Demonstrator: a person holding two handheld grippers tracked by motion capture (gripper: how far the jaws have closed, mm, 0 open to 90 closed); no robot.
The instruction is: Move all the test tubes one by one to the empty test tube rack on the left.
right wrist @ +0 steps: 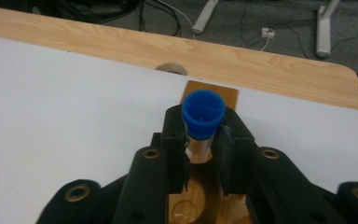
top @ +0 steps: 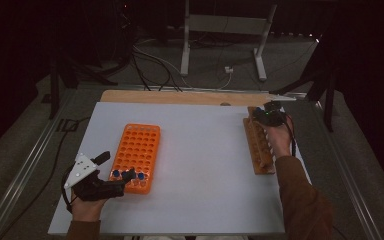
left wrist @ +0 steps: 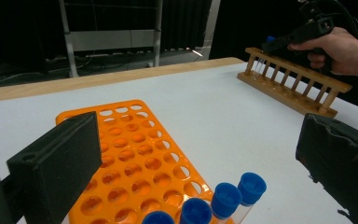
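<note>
1. Looking down from the high view: right gripper [top: 258, 116] sits over the far end of the wooden tube rack [top: 258, 146], at the right side of the white table [top: 205, 165]. Jaws can't be read from here; the hand and black body cover the tip.
2. Same view, left gripper [top: 128, 177] rests at the near end of the orange tube rack [top: 136, 151], w/ its tip among the blue-capped tubes [top: 140, 176] in the nearest row. The two racks are well apart.
3. Left gripper view: its own jaws stand spread wide, one black pad at lower left, the other at far right. Nothing pinched. Blue caps [left wrist: 227, 198] of four tubes rise from the orange rack's [left wrist: 135, 154] near edge, low between the pads but touching neither.
4. Same view, far off at upper right: right gripper [left wrist: 272, 44] over the wooden rack's [left wrist: 291, 84] far end, w/ a blue cap just showing at its tip.
5. Right gripper view: jaws pinch a clear tube [right wrist: 198, 147] just below its blue cap [right wrist: 203, 114]; pads press on both sides, cap pokes up above them.
6. Tube stands upright over the wooden rack [right wrist: 209, 93], lower end going toward a hole in it; can't tell if it's seated.
</note>
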